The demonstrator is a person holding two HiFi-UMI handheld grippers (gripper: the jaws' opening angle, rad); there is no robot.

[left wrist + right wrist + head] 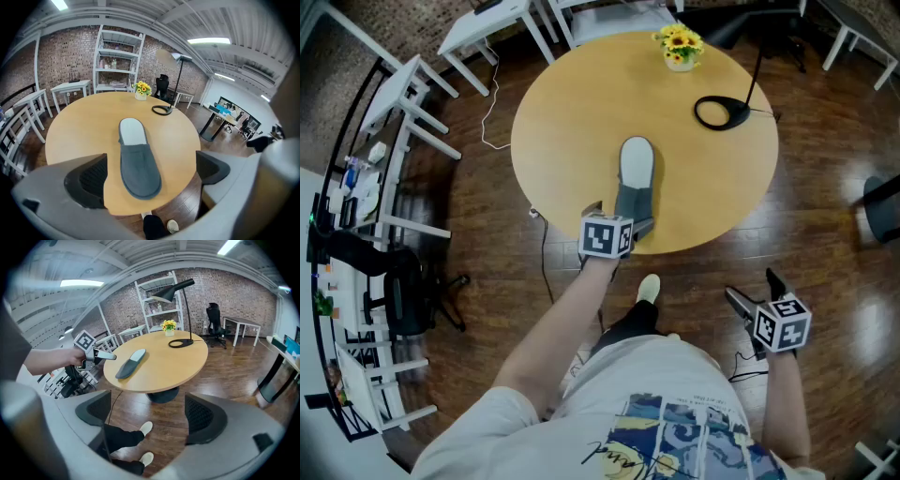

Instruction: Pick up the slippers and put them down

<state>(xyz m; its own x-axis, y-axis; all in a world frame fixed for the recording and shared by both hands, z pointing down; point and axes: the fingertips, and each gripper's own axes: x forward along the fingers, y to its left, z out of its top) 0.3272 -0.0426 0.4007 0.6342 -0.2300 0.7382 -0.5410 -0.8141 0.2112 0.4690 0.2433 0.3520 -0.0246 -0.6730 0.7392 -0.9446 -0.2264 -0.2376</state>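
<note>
The grey cloth slipper (635, 187) looks soft and matt; the round pale wooden desk (562, 122) is smooth; the dark wooden plank floor (844, 277), lower right, shines glossy.

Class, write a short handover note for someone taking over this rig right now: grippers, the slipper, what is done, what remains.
Left gripper: open, fingers on either side of the grey slipper's toe, not closed on it.
Right gripper: open, empty, low over the floor, away from the table.
Slipper: flat on the table, toe at the near edge; only one in view.
Done: nothing gripped. Left: probably close, lift, set down.
</note>
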